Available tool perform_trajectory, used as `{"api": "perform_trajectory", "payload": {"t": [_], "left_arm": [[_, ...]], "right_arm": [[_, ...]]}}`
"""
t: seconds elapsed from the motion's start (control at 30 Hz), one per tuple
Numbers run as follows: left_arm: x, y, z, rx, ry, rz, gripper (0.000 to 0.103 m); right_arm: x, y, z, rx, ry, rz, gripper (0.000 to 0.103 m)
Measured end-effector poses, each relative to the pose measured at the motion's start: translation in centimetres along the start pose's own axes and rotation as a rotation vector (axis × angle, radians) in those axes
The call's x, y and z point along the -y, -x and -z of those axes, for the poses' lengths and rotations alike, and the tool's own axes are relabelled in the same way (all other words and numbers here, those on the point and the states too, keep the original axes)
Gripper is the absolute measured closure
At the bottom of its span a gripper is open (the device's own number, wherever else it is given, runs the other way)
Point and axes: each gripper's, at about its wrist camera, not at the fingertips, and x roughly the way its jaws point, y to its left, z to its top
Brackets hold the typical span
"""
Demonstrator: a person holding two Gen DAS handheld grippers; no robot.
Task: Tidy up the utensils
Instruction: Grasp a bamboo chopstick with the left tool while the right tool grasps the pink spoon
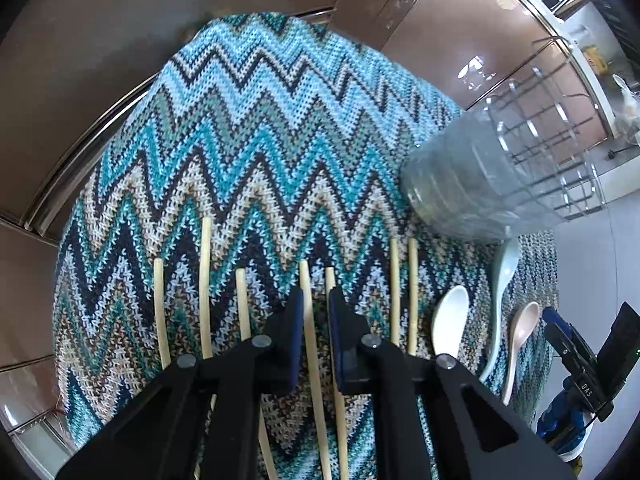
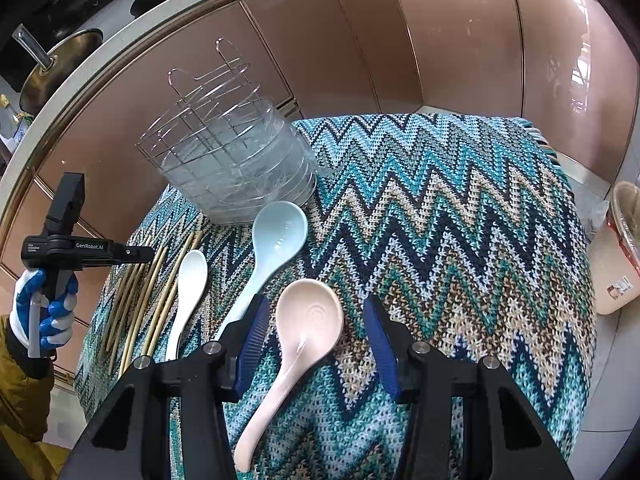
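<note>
On the zigzag knitted cloth [image 2: 460,216] stands a clear plastic tub [image 2: 244,172] with a wire utensil rack [image 2: 208,108] inside. Near it lie the bamboo chopsticks [image 1: 308,320], a pale blue spoon [image 2: 276,240], a white spoon [image 2: 190,288] and a pink spoon [image 2: 304,328]. The left gripper [image 1: 314,300] stands narrowly parted around one chopstick, not pinching. The right gripper [image 2: 316,312] is spread wide around the pink spoon's bowl.

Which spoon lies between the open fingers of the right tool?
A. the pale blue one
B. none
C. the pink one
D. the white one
C: in the right wrist view the pink spoon lies on the zigzag cloth between the spread fingers of the right tool, not gripped.
</note>
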Motion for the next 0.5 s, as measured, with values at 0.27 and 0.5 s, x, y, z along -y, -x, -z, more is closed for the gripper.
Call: {"api": "perform_trajectory", "payload": {"t": [0.27, 0.5], "left_arm": [[-1.0, -2.6, -1.0, -0.030, 0.006, -0.032, 0.092], [0.8, -5.6, -2.3, -0.035, -0.003, -0.060, 0.093]], "right_arm": [[1.0, -1.2, -0.8, -0.034, 0.014, -0.026, 0.058], [0.2, -2.8, -2.0, -0.081, 0.074, -0.058, 0.075]]}}
